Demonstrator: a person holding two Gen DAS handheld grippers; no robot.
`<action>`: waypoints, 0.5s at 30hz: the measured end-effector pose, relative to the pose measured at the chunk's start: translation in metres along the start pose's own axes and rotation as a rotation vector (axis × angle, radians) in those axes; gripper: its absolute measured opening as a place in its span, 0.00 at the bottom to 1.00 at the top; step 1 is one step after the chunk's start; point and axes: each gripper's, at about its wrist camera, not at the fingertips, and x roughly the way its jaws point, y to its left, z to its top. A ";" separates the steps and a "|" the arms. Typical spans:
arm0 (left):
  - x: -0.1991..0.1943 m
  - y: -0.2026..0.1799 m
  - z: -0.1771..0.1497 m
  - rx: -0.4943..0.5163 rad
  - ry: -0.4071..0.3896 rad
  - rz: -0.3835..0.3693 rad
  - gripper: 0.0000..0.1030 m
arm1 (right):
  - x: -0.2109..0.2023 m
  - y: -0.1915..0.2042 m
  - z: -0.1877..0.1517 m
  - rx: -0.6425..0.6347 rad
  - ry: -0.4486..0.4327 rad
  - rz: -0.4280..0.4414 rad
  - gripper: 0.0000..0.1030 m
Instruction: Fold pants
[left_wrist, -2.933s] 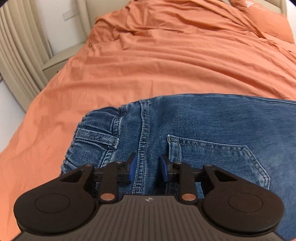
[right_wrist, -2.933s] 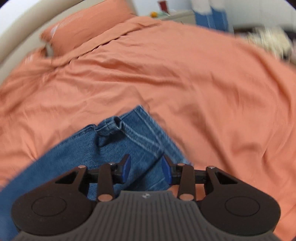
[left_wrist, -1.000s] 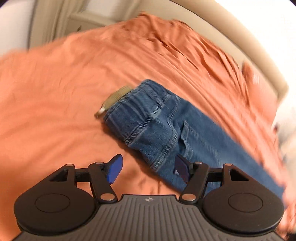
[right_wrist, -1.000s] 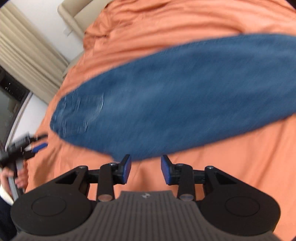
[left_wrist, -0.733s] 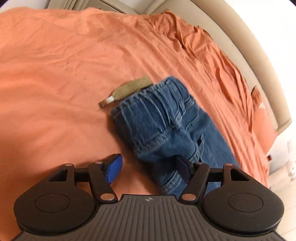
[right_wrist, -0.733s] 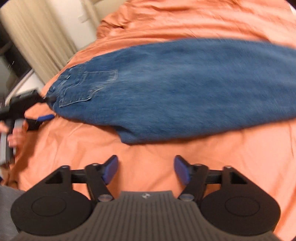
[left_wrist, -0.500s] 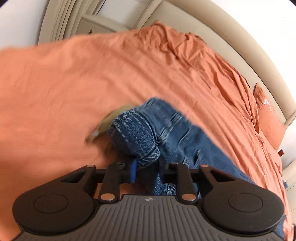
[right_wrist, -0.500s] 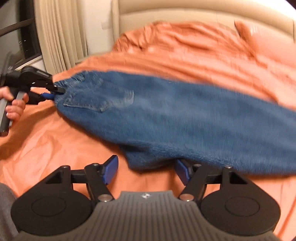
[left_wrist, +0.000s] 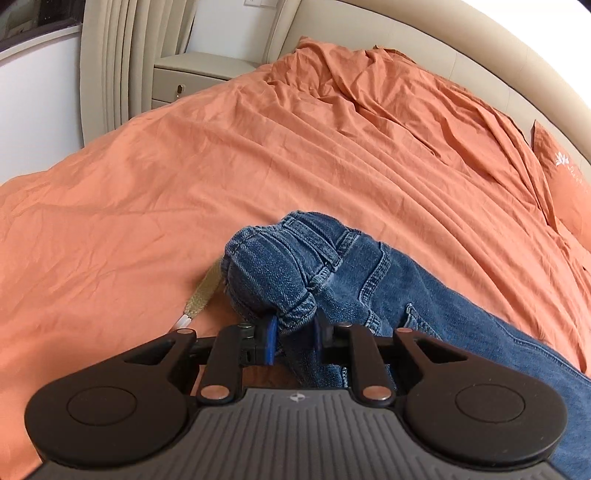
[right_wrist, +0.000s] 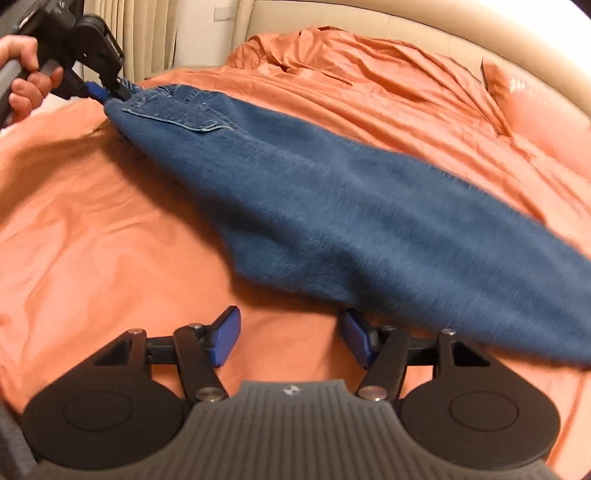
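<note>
Left tool (left_wrist: 293, 341): jaws narrow, closing on a bunched corner of the jeans (left_wrist: 295, 266) at the waistband. Denim is pinched between the blue pads, so that end is gripped and raised off the bed (left_wrist: 147, 206).

Right tool (right_wrist: 288, 341): jaws wide, closing a little, nothing between them. Only orange sheet shows in the gap. The near edge of the jeans' leg section sits just beyond the right pad; can't tell if it touches, the cloth is blurred.

Farther out in the right view, the jeans run as one long strip from far left, where the left tool and the person's hand (right_wrist: 26, 77) hold the waist end, across to the near right. A back pocket faces up near the waist. The strip looks narrow, so my read is the legs are already stacked lengthwise.

Progress: early to mid. No crosswise fold visible. Left to do: right tool grabs the leg end, then fold the length down.

Far: wrinkled bedding, pillow (left_wrist: 565, 184), headboard (left_wrist: 443, 48).
</note>
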 end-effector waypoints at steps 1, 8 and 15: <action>0.000 -0.001 0.000 0.000 0.001 0.003 0.21 | 0.000 0.001 -0.001 0.005 -0.003 0.013 0.60; -0.003 -0.005 0.003 0.012 0.015 0.023 0.20 | 0.002 0.036 0.014 -0.135 -0.166 -0.115 0.54; -0.001 -0.008 0.003 0.022 0.025 0.040 0.20 | -0.004 0.020 0.021 -0.165 -0.195 -0.145 0.56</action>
